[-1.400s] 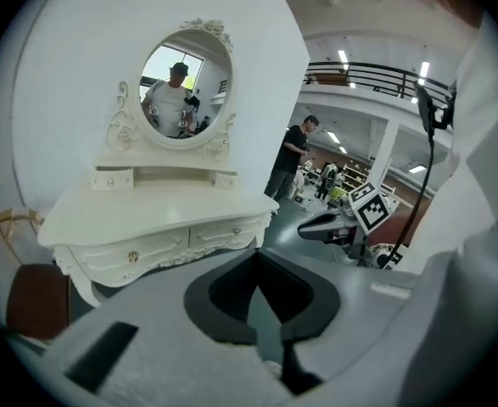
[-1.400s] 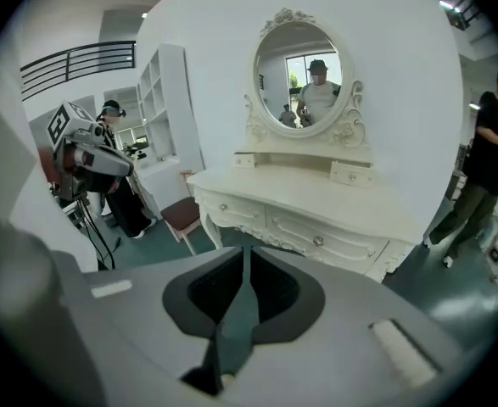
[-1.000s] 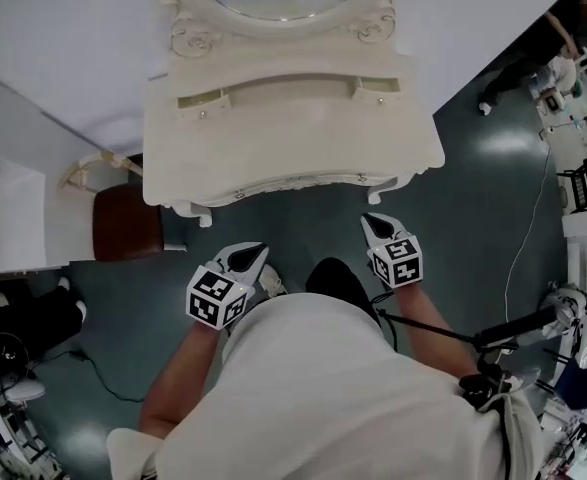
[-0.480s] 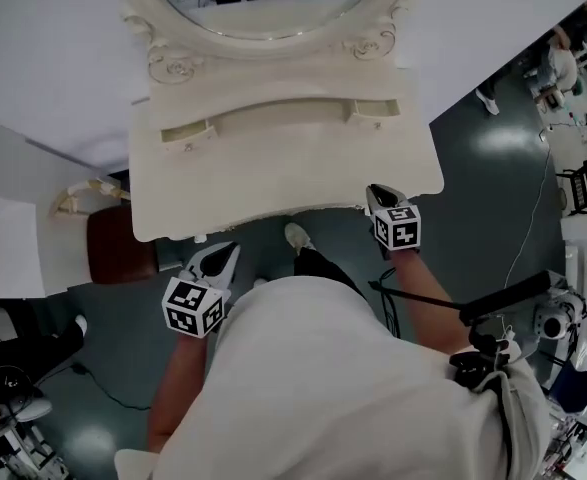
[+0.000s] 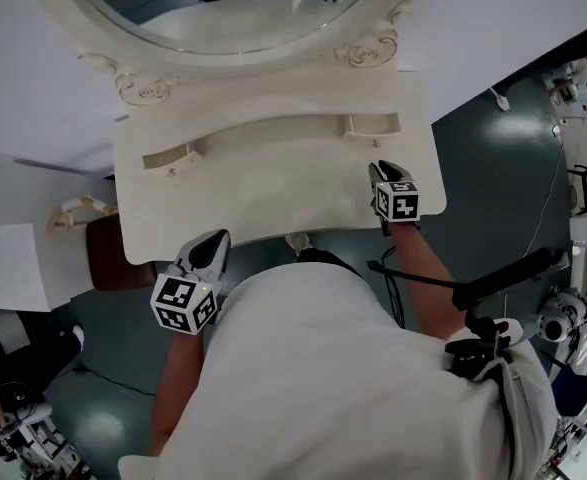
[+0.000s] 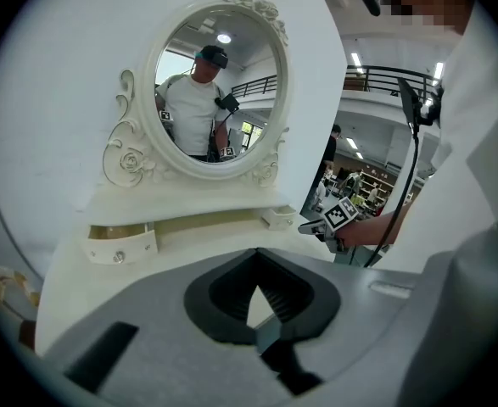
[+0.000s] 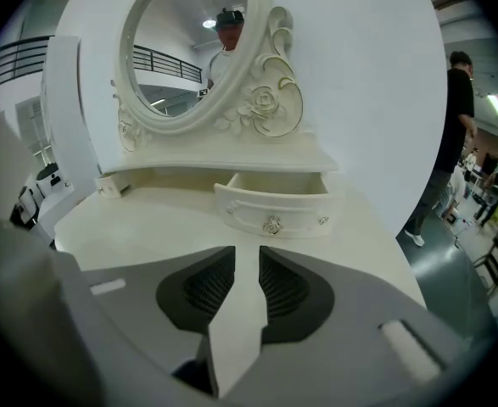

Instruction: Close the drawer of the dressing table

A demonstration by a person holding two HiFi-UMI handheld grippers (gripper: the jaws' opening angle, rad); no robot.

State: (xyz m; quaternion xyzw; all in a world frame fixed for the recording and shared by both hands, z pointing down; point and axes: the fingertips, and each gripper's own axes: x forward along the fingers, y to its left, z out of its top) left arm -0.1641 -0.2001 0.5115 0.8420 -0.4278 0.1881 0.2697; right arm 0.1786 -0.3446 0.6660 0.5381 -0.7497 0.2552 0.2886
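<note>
The cream dressing table (image 5: 273, 203) has a mirror (image 5: 233, 13) and two small drawers. Both the right drawer (image 5: 373, 125) and the left drawer (image 5: 168, 156) stand pulled out. My right gripper (image 5: 383, 170) hovers over the table top just in front of the right drawer (image 7: 274, 210), whose knob (image 7: 272, 225) faces it. Its jaws have just been opening and stand open (image 7: 247, 251) with only table top showing between them. My left gripper (image 5: 216, 240) is at the table's front left edge, jaws shut (image 6: 257, 254), aimed between the left drawer (image 6: 121, 244) and the right drawer (image 6: 281, 217).
A brown stool (image 5: 118, 253) sits left of the table, beside a white wall (image 5: 33, 88). Cables and equipment (image 5: 573, 318) crowd the floor at right. A person (image 7: 456, 134) stands off to the right, away from the table.
Both grippers have moved forward toward the table. The right one went from the floor in front onto the table top by the right drawer. The left one reached the front edge.
</note>
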